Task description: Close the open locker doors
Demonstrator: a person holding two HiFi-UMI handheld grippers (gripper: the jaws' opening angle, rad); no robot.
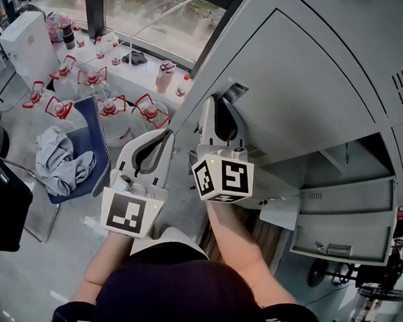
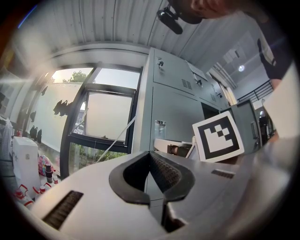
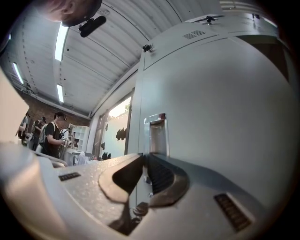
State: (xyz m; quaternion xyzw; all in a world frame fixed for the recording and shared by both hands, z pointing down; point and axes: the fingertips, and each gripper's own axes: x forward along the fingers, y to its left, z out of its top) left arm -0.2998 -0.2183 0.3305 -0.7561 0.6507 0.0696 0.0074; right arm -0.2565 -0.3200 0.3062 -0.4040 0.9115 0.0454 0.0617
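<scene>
Cut off: grey lockers run past the head view's top and right edges.
Open locker door: grey, swung out at lower right, under a dark compartment.
Left gripper: jaws pressed together, empty.
Right gripper: jaws almost together, empty, before a handle recess.

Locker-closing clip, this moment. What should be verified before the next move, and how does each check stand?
1. Left gripper jaws together, nothing between them: ok.
2. Right gripper jaws together, nothing between them: ok.
3. Right gripper faces the handle recess of the grey door: ok.
4. Right gripper touching that door: cannot tell.
5. Open locker door at lower right of the head view closed: not ok, it stands open.
</scene>
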